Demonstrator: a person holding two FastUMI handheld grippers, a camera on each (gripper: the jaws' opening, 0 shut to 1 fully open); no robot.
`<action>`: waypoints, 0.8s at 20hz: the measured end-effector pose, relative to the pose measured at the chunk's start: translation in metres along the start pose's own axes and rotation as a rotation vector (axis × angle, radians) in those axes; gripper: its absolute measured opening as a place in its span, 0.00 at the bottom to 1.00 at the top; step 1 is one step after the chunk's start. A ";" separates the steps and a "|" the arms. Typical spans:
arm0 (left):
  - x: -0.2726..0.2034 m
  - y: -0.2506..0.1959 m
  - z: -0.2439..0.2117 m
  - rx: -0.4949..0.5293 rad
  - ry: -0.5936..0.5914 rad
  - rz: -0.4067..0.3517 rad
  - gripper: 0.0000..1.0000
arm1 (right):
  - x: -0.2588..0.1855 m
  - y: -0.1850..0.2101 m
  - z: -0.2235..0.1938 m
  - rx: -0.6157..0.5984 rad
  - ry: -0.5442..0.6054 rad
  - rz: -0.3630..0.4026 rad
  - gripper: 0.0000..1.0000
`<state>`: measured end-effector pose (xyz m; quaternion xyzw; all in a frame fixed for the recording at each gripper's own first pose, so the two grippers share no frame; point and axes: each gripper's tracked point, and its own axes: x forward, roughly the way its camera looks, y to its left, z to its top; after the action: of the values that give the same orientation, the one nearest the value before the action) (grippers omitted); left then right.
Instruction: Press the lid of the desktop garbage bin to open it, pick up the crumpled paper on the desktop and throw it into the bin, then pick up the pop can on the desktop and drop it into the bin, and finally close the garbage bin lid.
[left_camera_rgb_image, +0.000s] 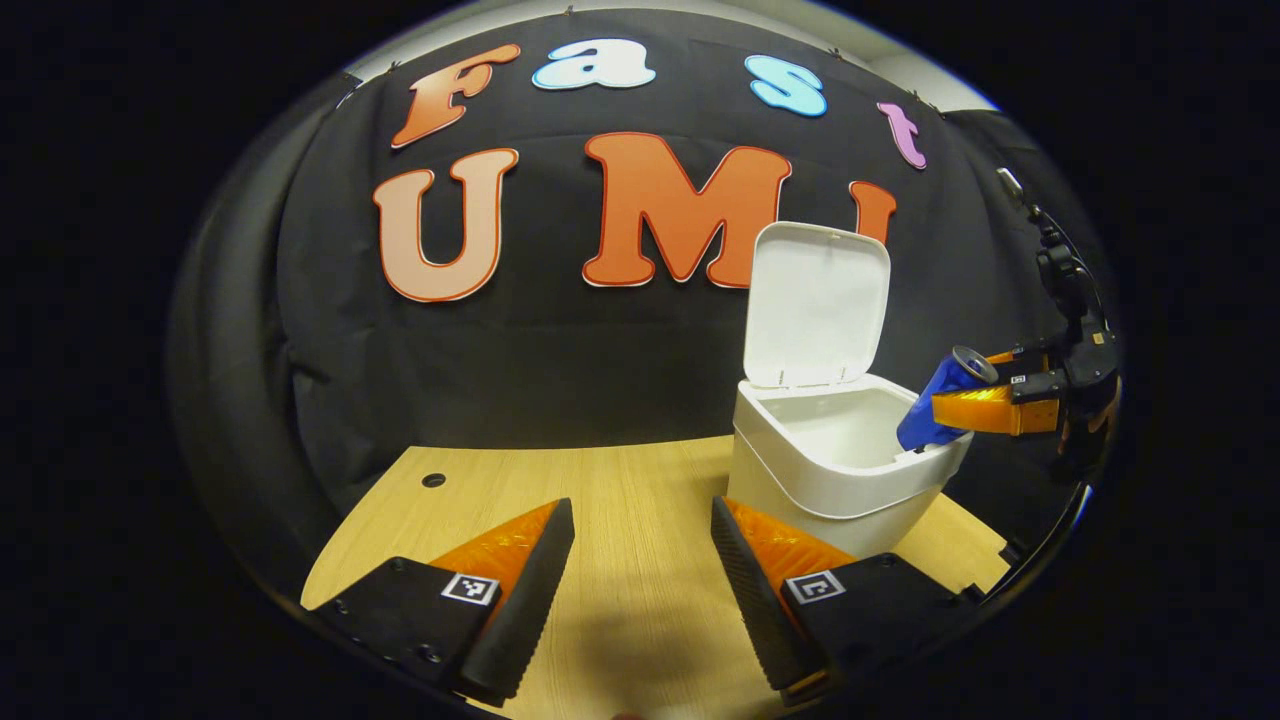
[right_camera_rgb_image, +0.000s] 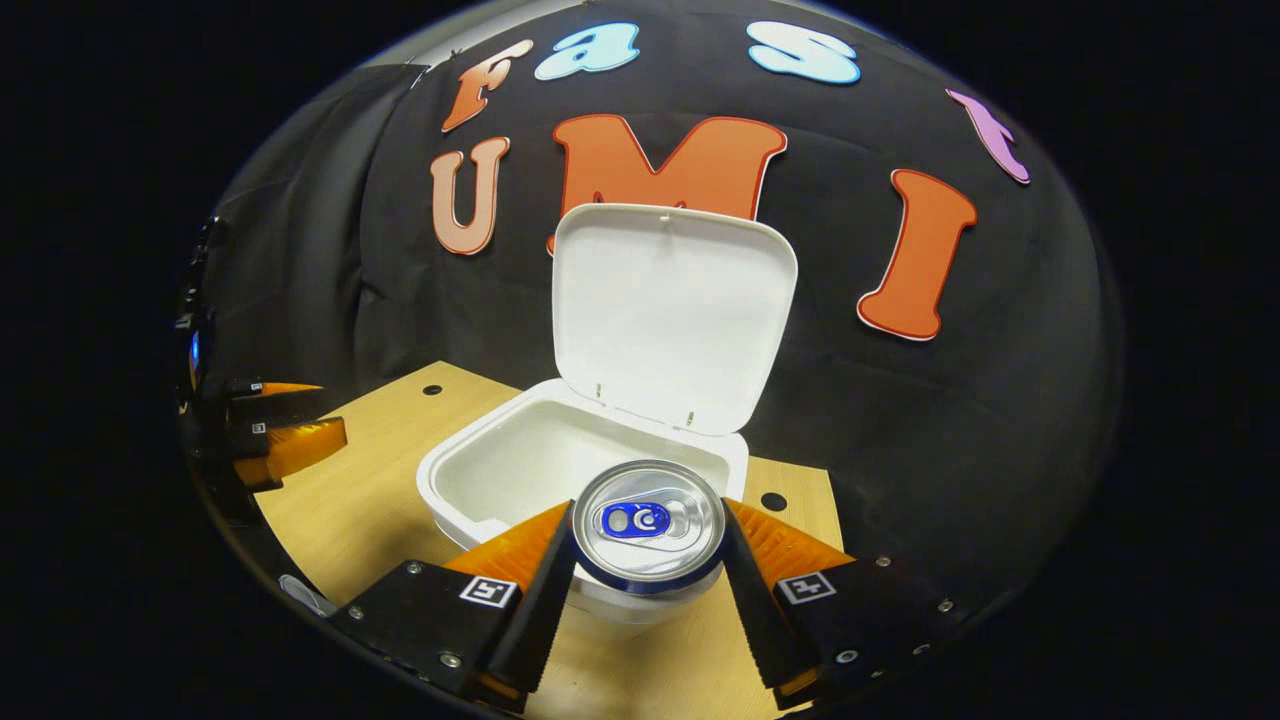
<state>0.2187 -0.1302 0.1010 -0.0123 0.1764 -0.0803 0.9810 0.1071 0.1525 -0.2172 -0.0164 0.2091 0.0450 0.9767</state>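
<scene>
Black cloth wall (left_camera_rgb_image: 600, 380) behind wooden table (left_camera_rgb_image: 630, 500).

The left gripper view is riding low over the table (left_camera_rgb_image: 620, 500), looking across it toward the far black wall, with the bin (left_camera_rgb_image: 835, 450) standing a little off to its right. The right gripper view is sitting much nearer and higher, looking down over the bin (right_camera_rgb_image: 520, 470) rim into its opening, toward the same far wall. Both views are sharing the bin, its raised lid (left_camera_rgb_image: 815, 300) (right_camera_rgb_image: 670, 310), the table (right_camera_rgb_image: 360, 490) and the wall. Each is also catching the other gripper at its edge: right gripper (left_camera_rgb_image: 985, 405) at far right, left gripper (right_camera_rgb_image: 290, 425) at far left.
</scene>
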 end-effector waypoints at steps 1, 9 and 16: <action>-0.001 0.002 -0.001 0.003 0.003 0.010 0.89 | 0.003 0.000 -0.003 -0.001 0.008 0.001 0.80; -0.010 0.023 -0.002 0.006 0.002 0.049 0.89 | 0.007 -0.006 0.009 0.001 -0.012 -0.027 0.84; -0.020 0.045 0.003 0.007 -0.019 0.079 0.89 | 0.009 -0.018 0.072 -0.008 -0.125 -0.068 0.84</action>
<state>0.2078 -0.0823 0.1084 -0.0026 0.1672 -0.0419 0.9850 0.1466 0.1389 -0.1551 -0.0247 0.1466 0.0134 0.9888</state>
